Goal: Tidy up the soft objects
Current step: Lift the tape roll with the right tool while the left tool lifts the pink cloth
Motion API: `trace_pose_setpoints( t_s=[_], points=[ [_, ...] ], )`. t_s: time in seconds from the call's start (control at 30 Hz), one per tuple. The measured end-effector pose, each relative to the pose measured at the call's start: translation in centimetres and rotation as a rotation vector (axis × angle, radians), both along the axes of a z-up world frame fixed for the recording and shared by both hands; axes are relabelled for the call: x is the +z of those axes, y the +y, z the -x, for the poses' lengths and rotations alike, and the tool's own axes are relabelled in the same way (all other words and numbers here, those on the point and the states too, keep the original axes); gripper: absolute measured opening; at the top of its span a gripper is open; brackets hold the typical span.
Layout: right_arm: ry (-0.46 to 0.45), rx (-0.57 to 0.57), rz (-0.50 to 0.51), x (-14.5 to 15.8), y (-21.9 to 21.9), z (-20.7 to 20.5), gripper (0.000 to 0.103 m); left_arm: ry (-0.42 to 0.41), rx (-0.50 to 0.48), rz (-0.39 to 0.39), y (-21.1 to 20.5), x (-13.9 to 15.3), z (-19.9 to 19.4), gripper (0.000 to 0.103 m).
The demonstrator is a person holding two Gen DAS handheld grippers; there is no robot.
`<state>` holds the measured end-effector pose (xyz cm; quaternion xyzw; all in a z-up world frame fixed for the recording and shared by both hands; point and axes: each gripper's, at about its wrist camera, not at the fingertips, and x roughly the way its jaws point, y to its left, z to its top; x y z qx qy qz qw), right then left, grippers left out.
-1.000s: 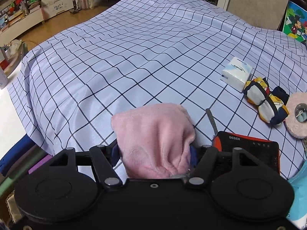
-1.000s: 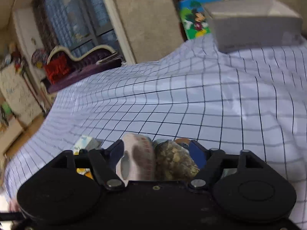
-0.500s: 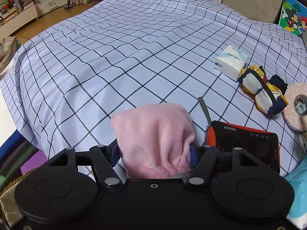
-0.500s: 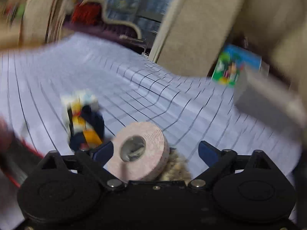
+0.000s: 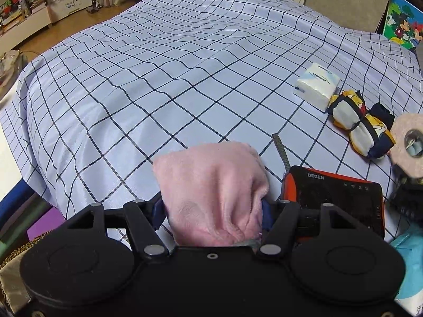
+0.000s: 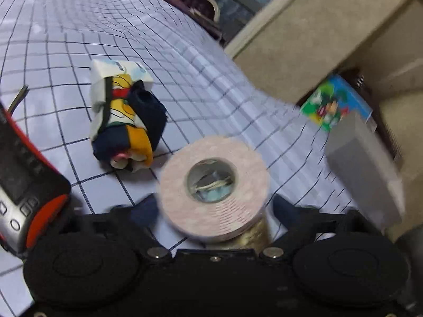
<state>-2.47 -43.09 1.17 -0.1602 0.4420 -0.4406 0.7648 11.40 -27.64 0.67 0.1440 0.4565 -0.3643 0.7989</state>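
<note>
My left gripper (image 5: 212,206) is shut on a pink plush cloth (image 5: 211,192), held low over the checked bedsheet (image 5: 171,66). In the right wrist view, my right gripper (image 6: 211,208) stands open around a pink-white tape roll (image 6: 214,185) that lies on a mottled brown object (image 6: 251,235). The roll also shows at the right edge of the left wrist view (image 5: 408,145). A rolled bundle of yellow, white and navy socks (image 6: 124,121) lies left of the roll, and shows in the left wrist view too (image 5: 359,124). A white tissue pack (image 5: 317,85) lies just beyond it.
A black and orange DEGEN device (image 5: 335,198) with a grey strap (image 5: 280,149) lies right of the pink cloth. A grey box (image 6: 364,163) and a Mickey Mouse picture (image 6: 335,103) stand at the bed's far right. A light blue thing (image 5: 407,264) lies at bottom right.
The right gripper has swung left and down towards the sock bundle, and its jaws have opened wider around the tape roll. The left gripper still holds the pink cloth, with its view shifted only slightly.
</note>
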Motion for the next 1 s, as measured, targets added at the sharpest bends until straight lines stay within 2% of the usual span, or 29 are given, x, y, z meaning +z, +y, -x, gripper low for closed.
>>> trace_pose_setpoints(
  t_s=[0.13, 0.27, 0.47, 0.6, 0.73, 1.0],
  points=[
    [-0.093, -0.019, -0.052, 0.7, -0.6, 0.9, 0.084, 0.008, 0.0, 0.002, 0.0, 0.0, 0.1, 0.062],
    [-0.269, -0.056, -0.096, 2.8, -1.5, 2.6, 0.084, 0.011, -0.003, 0.016, 0.2, 0.4, 0.4, 0.062],
    [-0.626, -0.152, -0.344, 6.1, -4.5, 7.7, 0.085, -0.019, -0.008, 0.029, 0.7, 1.4, 1.4, 0.062],
    [-0.773, -0.242, -0.448, 6.5, -5.7, 10.8, 0.085, -0.024, -0.008, 0.028, 1.3, 1.8, 2.1, 0.062],
    [-0.815, -0.358, -0.474, 5.9, -5.8, 13.4, 0.085, -0.005, -0.01, 0.018, 2.1, 1.9, 2.8, 0.062],
    [-0.728, -0.571, -0.354, 3.8, -1.3, 19.4, 0.085, 0.004, -0.034, -0.008, 4.5, 2.2, 5.2, 0.062]
  ],
)
